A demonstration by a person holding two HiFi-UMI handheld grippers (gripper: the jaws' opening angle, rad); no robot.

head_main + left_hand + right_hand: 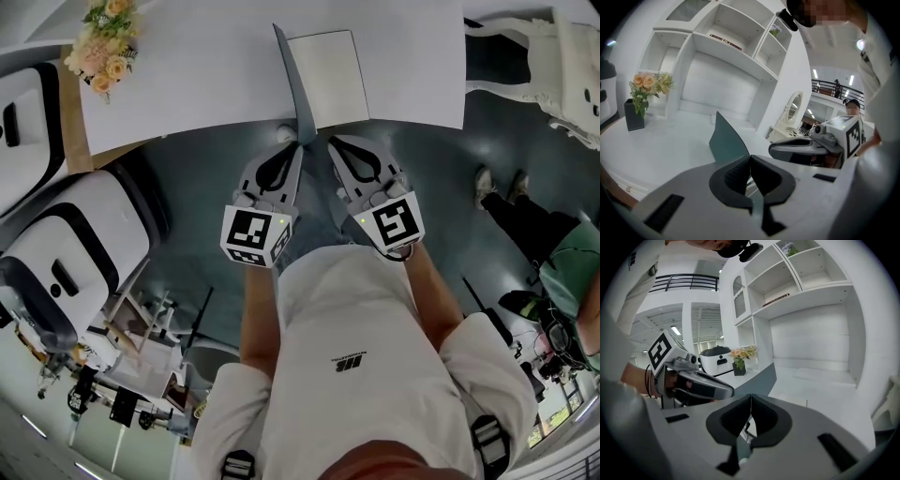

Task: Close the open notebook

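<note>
**Notebook** (330, 79): lies open on the smooth white tabletop (187, 84), near its front edge. The plain white page is flat. The thin grey-teal cover (296, 84) stands upright at the page's left side.

**My left tool** (297, 148): clamped on the cover's lower edge, with the stiff sheet rising from between its ribbed black pads.

**My right tool** (334, 142): jaws drawn together, tip just right of the cover's foot.

**Far left of the notebook:** a dark, square vase (633, 115) holding peach and cream flowers (103, 42).

**Behind the notebook:** a white shelf unit (717, 56), with a thin book (725, 41) lying flat in one compartment.
</note>
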